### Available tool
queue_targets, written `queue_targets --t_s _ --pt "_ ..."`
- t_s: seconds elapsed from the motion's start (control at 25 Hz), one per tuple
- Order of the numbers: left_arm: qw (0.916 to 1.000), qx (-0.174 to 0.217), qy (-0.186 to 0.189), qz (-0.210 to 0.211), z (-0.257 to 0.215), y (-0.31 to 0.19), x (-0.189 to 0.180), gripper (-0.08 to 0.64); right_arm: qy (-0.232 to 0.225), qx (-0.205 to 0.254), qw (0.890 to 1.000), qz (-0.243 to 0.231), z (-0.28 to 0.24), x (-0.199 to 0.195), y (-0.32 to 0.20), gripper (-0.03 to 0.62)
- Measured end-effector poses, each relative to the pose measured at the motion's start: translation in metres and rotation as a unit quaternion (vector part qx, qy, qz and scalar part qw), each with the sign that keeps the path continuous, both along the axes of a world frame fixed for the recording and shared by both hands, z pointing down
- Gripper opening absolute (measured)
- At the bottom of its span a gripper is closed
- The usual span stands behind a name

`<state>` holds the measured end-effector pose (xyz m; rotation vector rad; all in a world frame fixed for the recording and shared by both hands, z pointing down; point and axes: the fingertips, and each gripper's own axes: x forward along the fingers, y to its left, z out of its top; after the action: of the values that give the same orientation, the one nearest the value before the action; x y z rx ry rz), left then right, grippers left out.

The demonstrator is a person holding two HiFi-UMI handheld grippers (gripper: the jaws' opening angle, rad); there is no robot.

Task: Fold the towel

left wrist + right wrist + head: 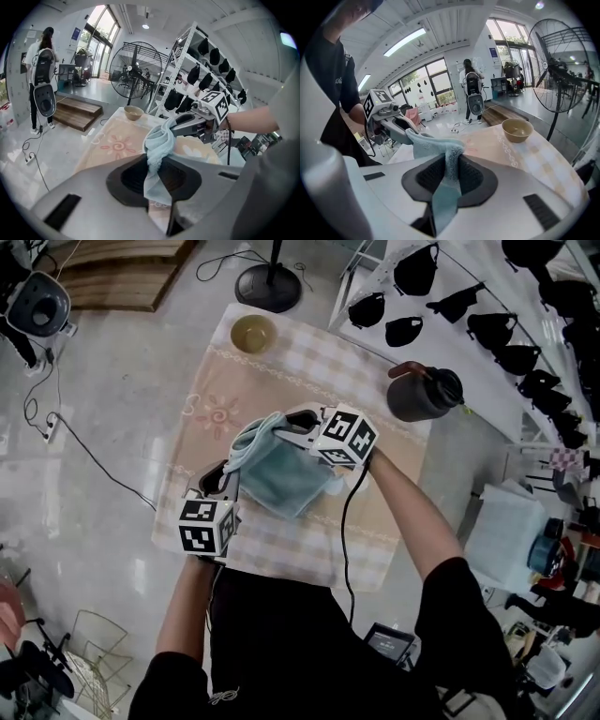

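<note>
Left gripper view showed the left gripper (158, 165) clenched on a corner of the light blue towel (157, 140). The right gripper (449, 165) pinched another corner. Between them the towel hung over the table (281, 371). I judge both corners should travel level, with the edge taut.

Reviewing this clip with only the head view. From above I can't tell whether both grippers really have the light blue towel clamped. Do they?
Observer: The left gripper does: in its own view the towel is pinched between its dark pads.
Operator: And the right one?
Observer: The right gripper is shut on a towel edge too, with cloth hanging below the grip.
Operator: Anyone nearby?
Observer: A person stands on the floor beyond the bowl end of the table.
</note>
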<state>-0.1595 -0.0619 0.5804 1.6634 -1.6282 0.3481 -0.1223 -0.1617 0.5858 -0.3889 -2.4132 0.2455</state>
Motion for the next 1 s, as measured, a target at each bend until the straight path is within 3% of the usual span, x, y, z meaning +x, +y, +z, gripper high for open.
queue_targets --t_s 0.6,1.0 --pt "0.9968 -0.013 -0.014 0.078 0.007 0.02 0.08 0.069 -0.001 -0.012 0.999 0.041 0.021 0.081 0.023 0.077" --pt "0.986 -0.008 -0.049 0.159 0.015 0.029 0.13 0.069 0.005 -0.003 0.998 0.064 0.032 0.12 0.03 0.084"
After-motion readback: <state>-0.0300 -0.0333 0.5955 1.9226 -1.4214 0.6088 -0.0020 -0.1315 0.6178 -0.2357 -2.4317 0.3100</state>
